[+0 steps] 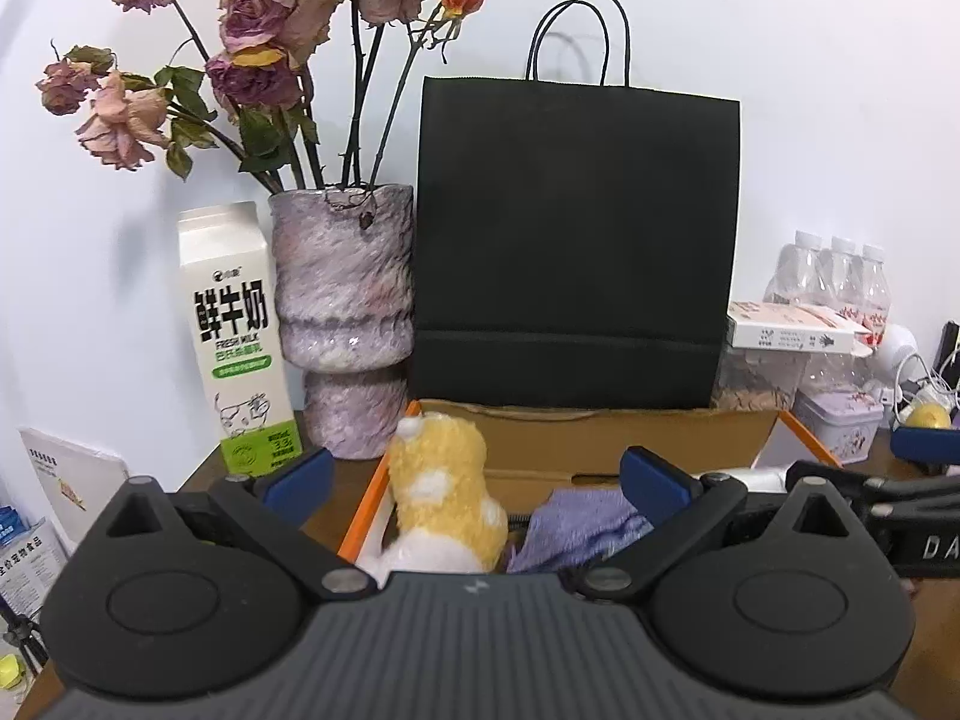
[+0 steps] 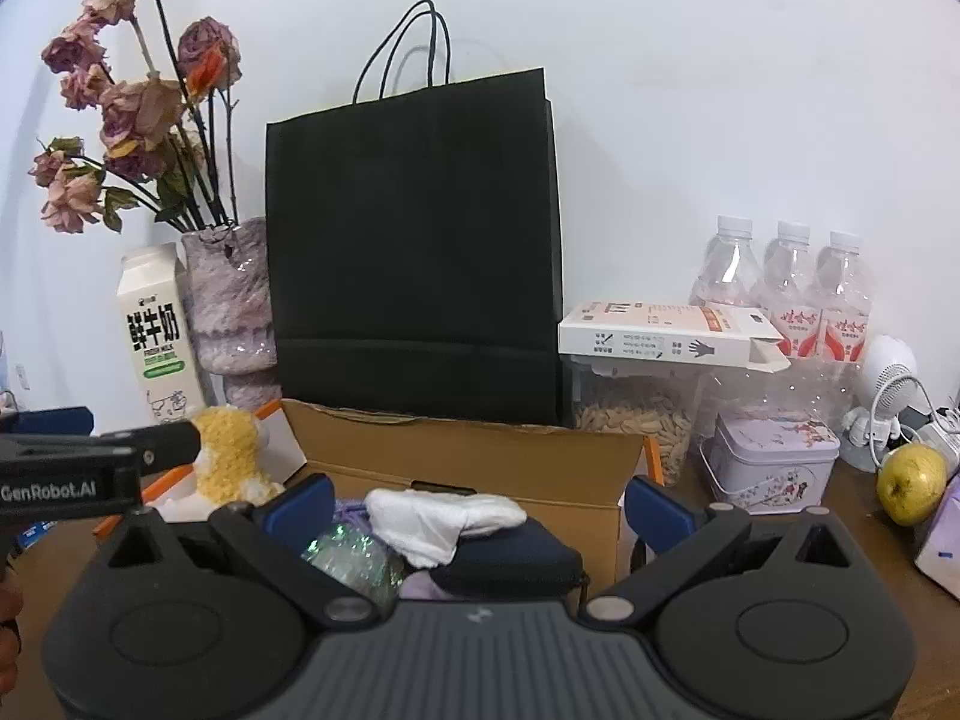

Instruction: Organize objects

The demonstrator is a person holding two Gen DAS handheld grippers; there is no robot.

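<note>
An open cardboard box (image 1: 606,447) with orange flaps sits on the brown table; it also shows in the right wrist view (image 2: 480,462). In it stand a yellow and white plush toy (image 1: 441,498), also seen from the right wrist (image 2: 231,462), a purple cloth (image 1: 585,525), a white cloth (image 2: 444,516), a dark blue case (image 2: 516,549) and a shiny wrapped item (image 2: 354,555). My left gripper (image 1: 477,477) is open above the box, its pads either side of the plush and purple cloth. My right gripper (image 2: 480,501) is open above the white cloth. Neither holds anything.
A black paper bag (image 1: 573,240) stands behind the box. A milk carton (image 1: 237,348) and a vase of dried roses (image 1: 342,324) stand left. Right are water bottles (image 2: 786,294), a white carton (image 2: 666,333), a jar of seeds (image 2: 636,426), a purple tin (image 2: 774,459) and a yellow apple (image 2: 909,483).
</note>
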